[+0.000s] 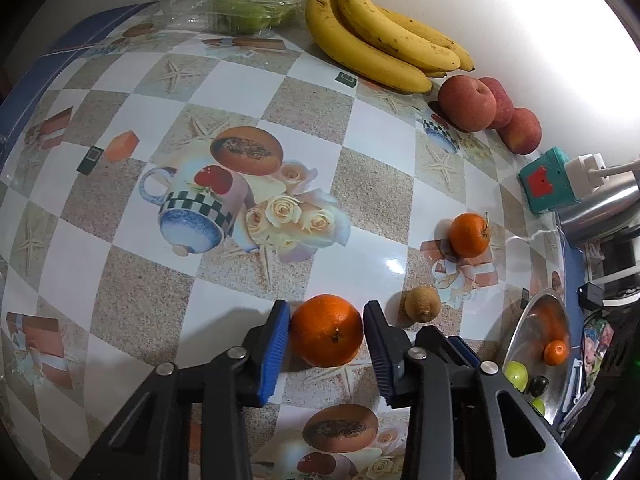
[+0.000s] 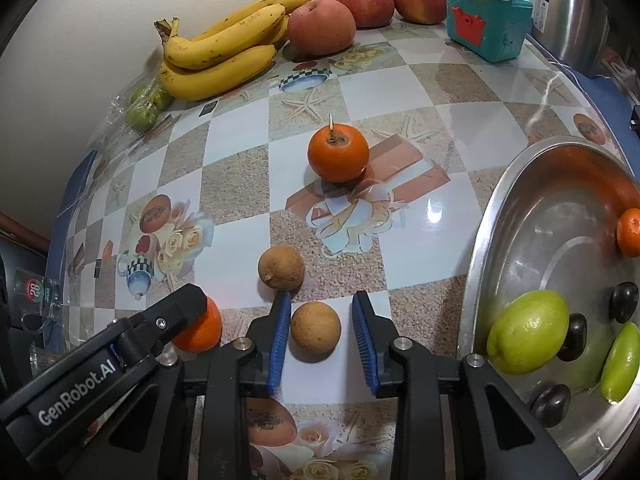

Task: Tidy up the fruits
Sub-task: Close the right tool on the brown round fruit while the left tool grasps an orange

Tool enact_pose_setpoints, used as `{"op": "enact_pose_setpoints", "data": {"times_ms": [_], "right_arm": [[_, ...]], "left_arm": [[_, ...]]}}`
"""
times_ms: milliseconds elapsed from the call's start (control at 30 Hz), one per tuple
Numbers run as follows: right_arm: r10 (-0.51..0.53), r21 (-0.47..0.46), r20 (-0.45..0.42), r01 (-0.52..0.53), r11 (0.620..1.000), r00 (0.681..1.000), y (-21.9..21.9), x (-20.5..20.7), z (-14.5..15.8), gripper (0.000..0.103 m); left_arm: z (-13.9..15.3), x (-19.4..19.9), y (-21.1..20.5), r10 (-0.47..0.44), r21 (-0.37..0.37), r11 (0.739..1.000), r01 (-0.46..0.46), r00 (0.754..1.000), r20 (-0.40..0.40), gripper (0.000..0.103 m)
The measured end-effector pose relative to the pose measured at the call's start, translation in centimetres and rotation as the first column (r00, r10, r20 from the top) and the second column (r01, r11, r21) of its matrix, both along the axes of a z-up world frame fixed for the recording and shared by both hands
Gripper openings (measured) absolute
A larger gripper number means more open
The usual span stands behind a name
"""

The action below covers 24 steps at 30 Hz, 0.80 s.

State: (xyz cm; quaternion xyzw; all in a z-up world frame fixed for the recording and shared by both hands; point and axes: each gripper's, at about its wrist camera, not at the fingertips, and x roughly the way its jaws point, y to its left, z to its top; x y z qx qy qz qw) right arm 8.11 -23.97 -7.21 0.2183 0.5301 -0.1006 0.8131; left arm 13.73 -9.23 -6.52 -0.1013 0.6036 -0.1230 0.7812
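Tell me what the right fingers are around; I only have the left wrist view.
Observer: A small brown fruit lies between the right fingers, with a gap at the pads.
Operator: Confirm it's the one beside my orange.
Observer: No. That other brown fruit sits on the table just beyond the fingers.
Operator: Count the dark fruits in the bowl.
Observer: Three dark fruits lie in it.

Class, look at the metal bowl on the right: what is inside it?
Inside the metal bowl lie two green fruits, one orange and three small dark fruits. Its far right side is cut off, so more may be unseen.
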Motion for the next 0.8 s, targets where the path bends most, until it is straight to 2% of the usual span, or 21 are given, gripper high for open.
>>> {"op": "enact_pose_setpoints", "data": {"times_ms": [167,533,600,800], "right_arm": [[-0.002,0.015,0.002,0.002,1.000,1.000,0.0,-0.1,0.0,0.026],[-0.025,0.046,0.015,0.025,0.999,1.000,-0.6,-0.5,0.7,0.026],[-0.029,0.054,0.025,0.028,0.998,0.999,-0.7,-0.7,1.1,0.026],[-0.041,0.056,0.046,0.039,0.998,0.998,-0.9,-1.1,2.2,0.025]], "left_arm": [[0.0,0.0,0.1,0.005,-0.002,1.000,-0.005,1.000,-0.003,0.040],[0.5,0.0,1.0,0.043,-0.041,0.998,-0.043,0.999,-0.018,0.039],[0.9,-0.1,1.2,0.046,-0.051,0.998,-0.047,0.999,-0.011,0.033],[3.0,-0.1,1.5,0.049,-0.069,0.997,-0.046,0.998,0.045,0.033]]}}
